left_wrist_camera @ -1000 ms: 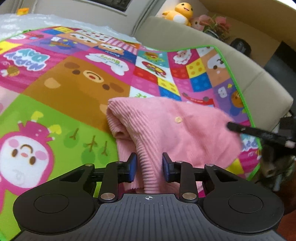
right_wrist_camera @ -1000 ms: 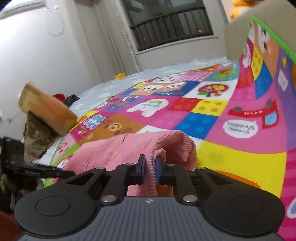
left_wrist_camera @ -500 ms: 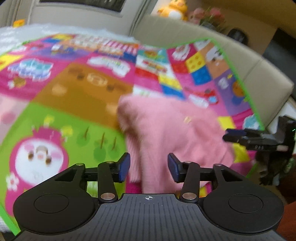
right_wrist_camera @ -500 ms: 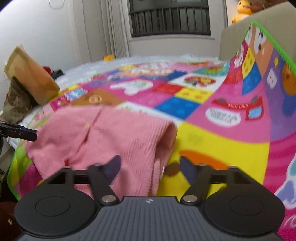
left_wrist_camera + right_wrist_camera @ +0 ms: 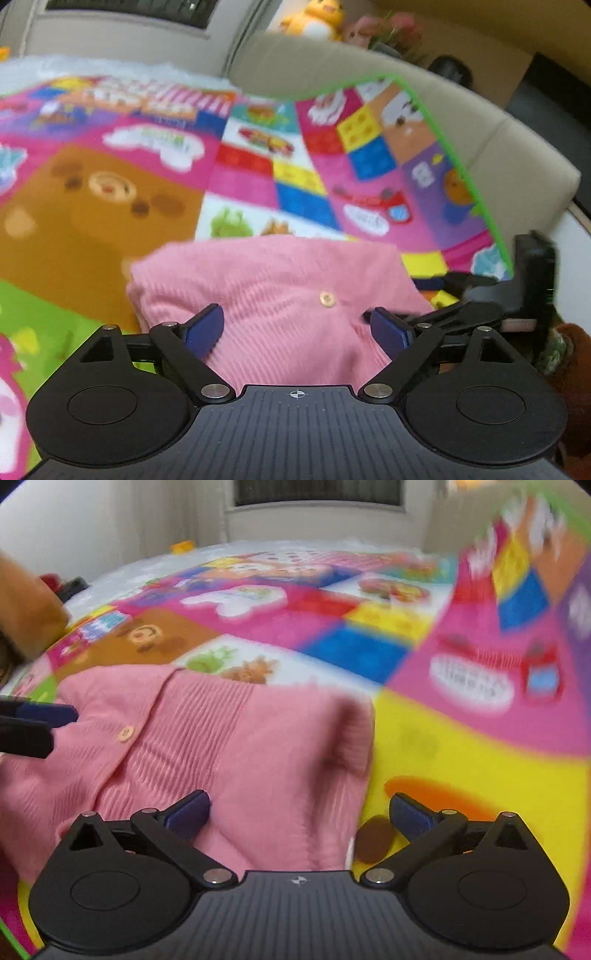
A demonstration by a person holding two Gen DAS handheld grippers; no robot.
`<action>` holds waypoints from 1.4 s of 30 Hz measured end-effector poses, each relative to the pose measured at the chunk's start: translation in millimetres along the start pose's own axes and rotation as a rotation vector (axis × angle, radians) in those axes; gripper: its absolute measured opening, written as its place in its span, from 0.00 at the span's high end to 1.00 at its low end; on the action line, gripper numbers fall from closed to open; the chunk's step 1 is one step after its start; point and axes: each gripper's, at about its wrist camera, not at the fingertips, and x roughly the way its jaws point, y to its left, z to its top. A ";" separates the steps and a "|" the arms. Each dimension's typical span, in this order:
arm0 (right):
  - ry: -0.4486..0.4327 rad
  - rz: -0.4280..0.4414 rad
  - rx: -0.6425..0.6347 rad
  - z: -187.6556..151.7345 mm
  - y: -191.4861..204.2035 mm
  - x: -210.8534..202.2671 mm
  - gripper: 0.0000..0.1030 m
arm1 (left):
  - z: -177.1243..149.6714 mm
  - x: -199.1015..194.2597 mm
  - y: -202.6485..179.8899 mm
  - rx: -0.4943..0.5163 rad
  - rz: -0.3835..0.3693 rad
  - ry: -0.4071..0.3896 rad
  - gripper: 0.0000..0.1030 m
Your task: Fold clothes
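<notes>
Hovering spread-fingered over the pink cardigan (image 5: 280, 280): left hand-held gripper (image 5: 297, 326), right hand-held gripper (image 5: 299, 810).

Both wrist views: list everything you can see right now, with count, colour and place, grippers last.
pink cardigan: one, pink ribbed knit, folded on the mat, just ahead of both grippers
button: one visible, pale, on the cardigan's front
play mat: one, multicoloured cartoon squares with green edge, under the cardigan
sofa back: one, beige, behind the mat
plush toy: one, yellow, on top of the sofa back
left gripper: black with blue pads, open, over the cardigan
right gripper: black with blue pads, open, at the cardigan's edge
</notes>
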 end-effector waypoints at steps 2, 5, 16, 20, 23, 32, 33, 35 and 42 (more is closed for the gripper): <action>-0.025 0.001 0.052 -2.3 -2.9 0.3 0.00 | -0.1 2.7 0.0 0.006 -0.001 0.000 0.08; -0.008 0.027 0.009 1.5 -5.0 -1.7 0.00 | 1.7 5.5 0.2 0.012 -0.001 0.006 0.08; -0.082 0.004 -0.335 -26.7 48.6 -27.0 0.00 | 4.2 7.8 0.6 0.019 -0.005 0.013 0.08; -0.045 0.051 -0.273 -22.0 39.1 -23.8 0.00 | 3.0 6.8 0.1 0.022 -0.003 0.010 0.08; -0.018 0.086 -0.225 -18.6 32.1 -21.5 0.00 | 3.5 3.0 0.5 0.011 -0.008 0.003 0.08; -0.218 0.097 -0.181 36.0 -0.4 -54.4 0.00 | -21.6 -70.0 -2.8 -0.068 0.068 0.024 0.08; -0.235 0.097 -0.162 43.1 -5.6 -53.2 0.00 | -26.6 -74.8 1.9 -0.117 0.063 0.041 0.10; -0.254 0.110 -0.126 56.0 -16.2 -44.2 0.00 | -36.6 -81.2 12.6 -0.239 0.025 0.078 0.13; -0.168 0.140 -0.081 63.0 -29.0 4.8 0.44 | -53.4 -54.1 21.4 -0.383 -0.033 0.176 0.41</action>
